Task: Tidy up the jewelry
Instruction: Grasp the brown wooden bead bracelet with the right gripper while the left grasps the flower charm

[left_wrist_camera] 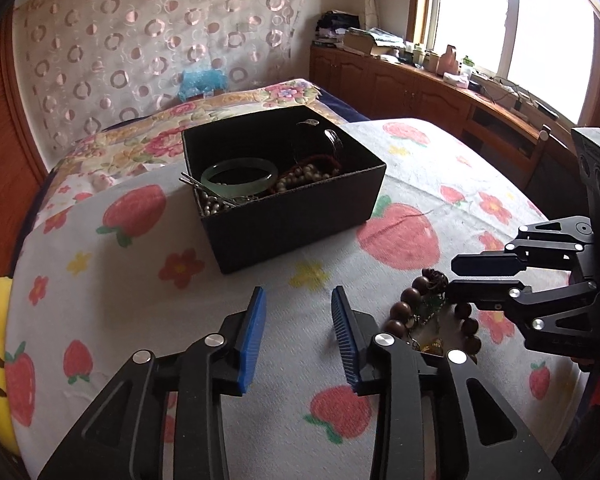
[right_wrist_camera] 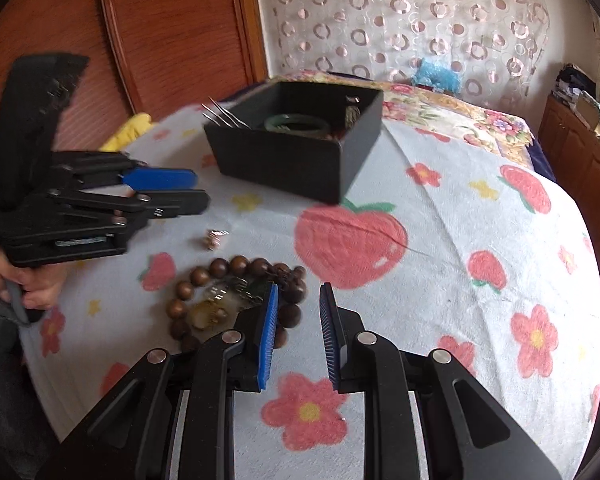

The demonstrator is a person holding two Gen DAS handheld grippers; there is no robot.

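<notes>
Left gripper [left_wrist_camera: 299, 334] with jaws spread, empty, above strawberry-print bedcover [left_wrist_camera: 148, 304]. Brown wooden bead bracelet [right_wrist_camera: 236, 270] lying on bedcover, near side of open black rectangular box [left_wrist_camera: 296, 216] holding pale green jade bangle [left_wrist_camera: 240, 176]. Right gripper [right_wrist_camera: 299, 334] with jaws spread, empty, just beside bracelet.

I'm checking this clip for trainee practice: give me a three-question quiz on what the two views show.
1. True or false: the green bangle lies inside the black box.
2. What lies on the blanket right by the right gripper? A) wooden bead bracelet B) watch C) comb
3. Fill in: the left gripper holds ____.

Key: 1 true. 2 A. 3 nothing; its jaws stand open over bare blanket.
</notes>
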